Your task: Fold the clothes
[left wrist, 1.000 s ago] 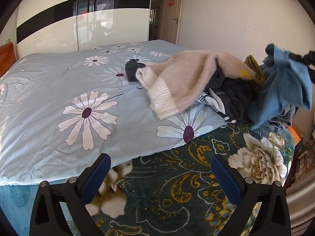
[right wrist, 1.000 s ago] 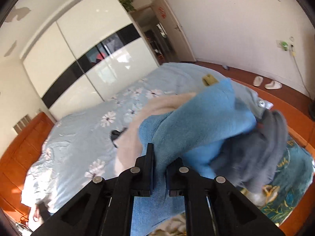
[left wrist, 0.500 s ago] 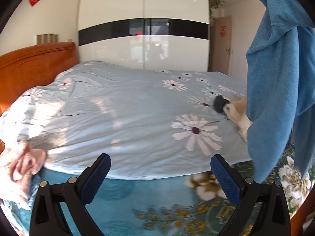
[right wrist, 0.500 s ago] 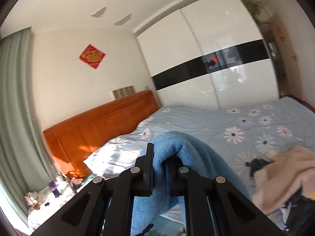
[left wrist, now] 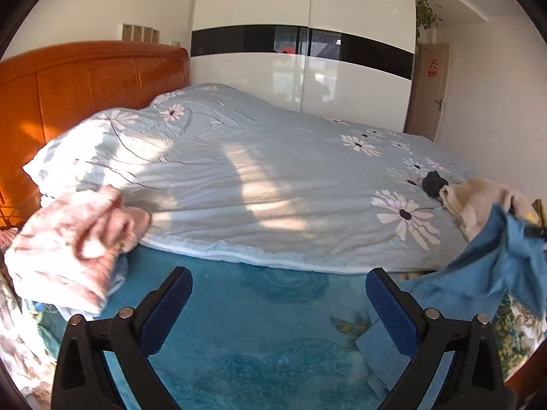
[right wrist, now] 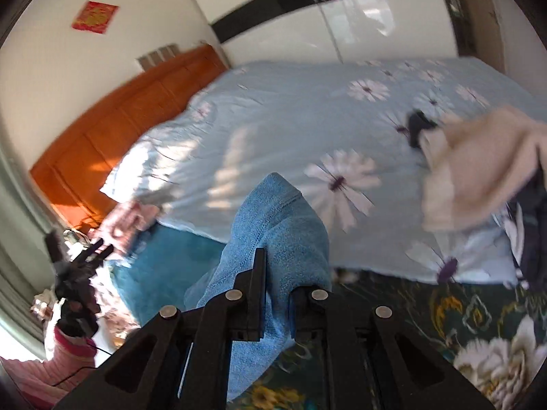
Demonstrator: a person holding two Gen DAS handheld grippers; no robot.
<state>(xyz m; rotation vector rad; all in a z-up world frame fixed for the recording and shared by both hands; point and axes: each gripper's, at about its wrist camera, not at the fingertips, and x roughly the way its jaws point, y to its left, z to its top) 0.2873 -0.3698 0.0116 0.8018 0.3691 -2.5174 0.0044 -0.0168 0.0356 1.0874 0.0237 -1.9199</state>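
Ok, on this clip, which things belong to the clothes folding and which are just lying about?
Part of the job:
- blue garment, clamped in the right gripper
- left gripper, open and empty
- beige sweater and dark clothes waiting in a heap
- folded pink garment

Just lying about:
- floral quilt
- headboard
- wardrobe
- door

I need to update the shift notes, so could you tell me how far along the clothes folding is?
Done: a folded pink garment lies by the headboard. In hand: the right gripper is shut on a blue garment, not yet laid flat; the left gripper is open. Left: the beige sweater and dark clothes.
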